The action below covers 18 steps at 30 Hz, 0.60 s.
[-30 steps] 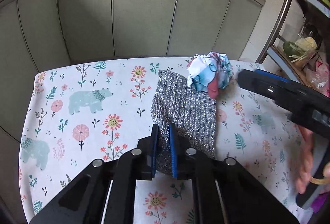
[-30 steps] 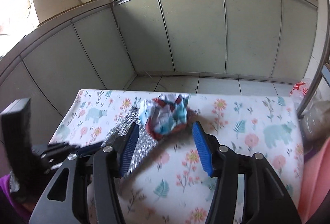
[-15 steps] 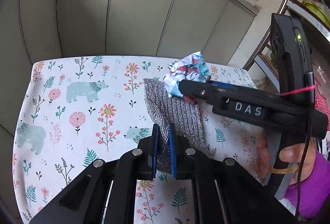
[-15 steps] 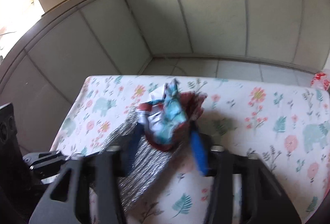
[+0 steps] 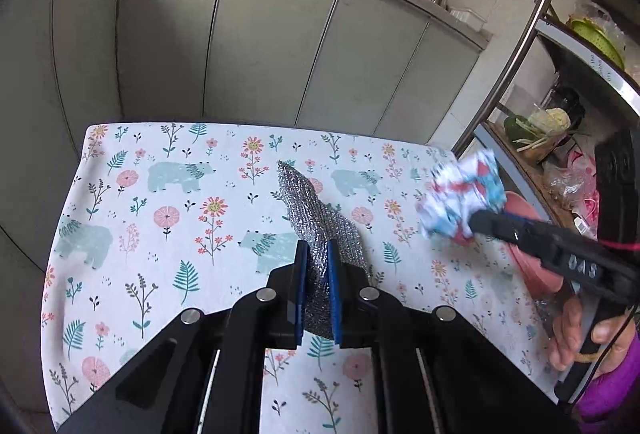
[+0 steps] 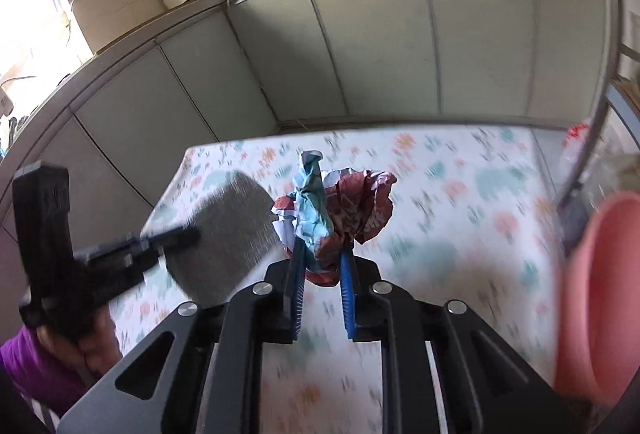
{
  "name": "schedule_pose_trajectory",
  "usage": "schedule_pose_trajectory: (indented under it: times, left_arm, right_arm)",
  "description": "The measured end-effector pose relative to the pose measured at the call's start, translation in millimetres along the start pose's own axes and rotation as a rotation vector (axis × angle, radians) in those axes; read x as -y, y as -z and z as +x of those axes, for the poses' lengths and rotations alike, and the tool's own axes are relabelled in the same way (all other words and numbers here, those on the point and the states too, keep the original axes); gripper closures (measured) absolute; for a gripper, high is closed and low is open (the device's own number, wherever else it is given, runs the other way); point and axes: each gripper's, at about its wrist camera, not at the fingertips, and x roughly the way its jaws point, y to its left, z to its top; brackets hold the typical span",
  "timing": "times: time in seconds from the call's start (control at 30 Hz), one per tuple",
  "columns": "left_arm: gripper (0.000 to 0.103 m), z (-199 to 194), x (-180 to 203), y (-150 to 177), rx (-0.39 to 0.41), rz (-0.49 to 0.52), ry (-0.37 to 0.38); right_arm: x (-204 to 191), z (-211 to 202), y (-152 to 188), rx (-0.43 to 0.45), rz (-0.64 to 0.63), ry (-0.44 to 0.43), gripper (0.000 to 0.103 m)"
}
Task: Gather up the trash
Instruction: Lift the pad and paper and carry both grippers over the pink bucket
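Observation:
A silver mesh cloth [image 5: 316, 214] hangs from my left gripper [image 5: 317, 246], which is shut on its near end; the cloth's far tip points down toward the floral tablecloth [image 5: 180, 194]. The right wrist view shows the same cloth [image 6: 228, 230] held out by the left gripper [image 6: 192, 234]. A crumpled red, white and blue wrapper [image 6: 340, 202] sits between the blue pads of my right gripper [image 6: 322, 254]. Its jaws are closing and the pads press on the wrapper. From the left wrist view the wrapper [image 5: 460, 194] is off the table at the right gripper [image 5: 476, 224].
A pink bin [image 6: 600, 294] stands at the table's right side, also seen as a pink bin [image 5: 528, 246] under the right gripper. A metal rack [image 5: 516, 58] with vegetables and bags rises on the right. Grey cabinets [image 5: 260, 42] run behind the table.
The right gripper's jaws have closed on the wrapper and carried it off the table to the right, toward the pink bin. The left gripper has lifted the silver cloth, which now hangs narrower.

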Motion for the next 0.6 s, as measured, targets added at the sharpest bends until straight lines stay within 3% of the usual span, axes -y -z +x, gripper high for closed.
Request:
schedule_pose_trajectory:
  times: [0.3, 0.6]
  left_arm:
    - [0.094, -28.9, 34.9, -7.3, 0.059, 0.041, 0.044]
    - [0.094, -37.6, 79.6, -18.5, 0.09, 0.102, 0.076]
  right_arm:
    - [13.8, -40.5, 44.9, 0.004, 0.048, 0.042, 0.087]
    - [33.9, -63.0, 59.7, 0.035, 0.086, 0.052, 0.087]
